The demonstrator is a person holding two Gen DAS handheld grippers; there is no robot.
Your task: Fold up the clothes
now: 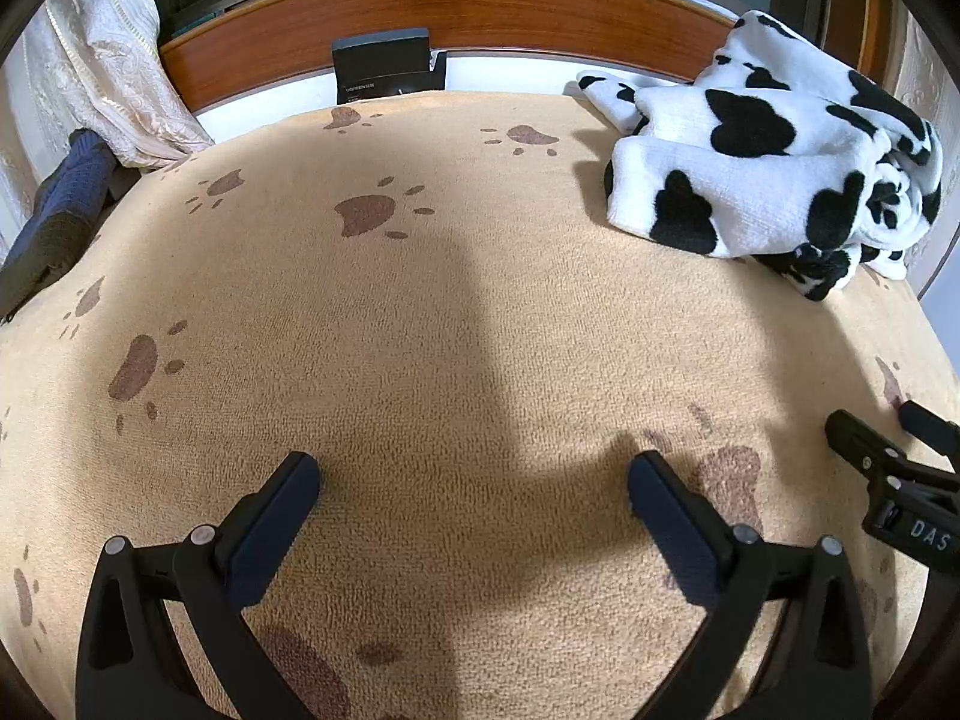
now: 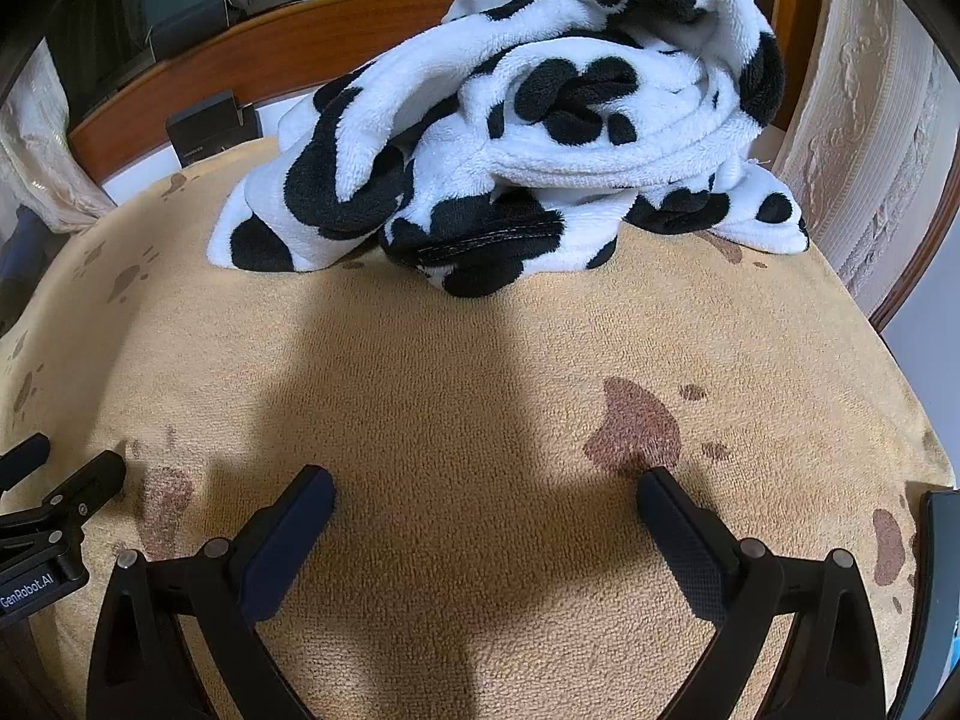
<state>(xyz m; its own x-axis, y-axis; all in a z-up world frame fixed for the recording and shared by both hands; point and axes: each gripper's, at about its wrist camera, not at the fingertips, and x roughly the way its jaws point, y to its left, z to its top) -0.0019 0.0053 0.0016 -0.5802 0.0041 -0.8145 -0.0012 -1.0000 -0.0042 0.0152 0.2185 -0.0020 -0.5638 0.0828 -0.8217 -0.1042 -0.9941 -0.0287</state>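
Ahead of my tongs stretches a tan paw-print blanket (image 1: pixel 420 330), bare between them, with a crumpled cow-print fleece garment (image 2: pixel 540 138) lying on it at its far right.

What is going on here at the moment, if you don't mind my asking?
A person holds a gripper in each hand over a tan paw-print blanket. The left gripper and the right gripper are both open and hold nothing. A crumpled black-and-white cow-print garment lies in a heap at the far side, untouched, so the folding has not yet begun.
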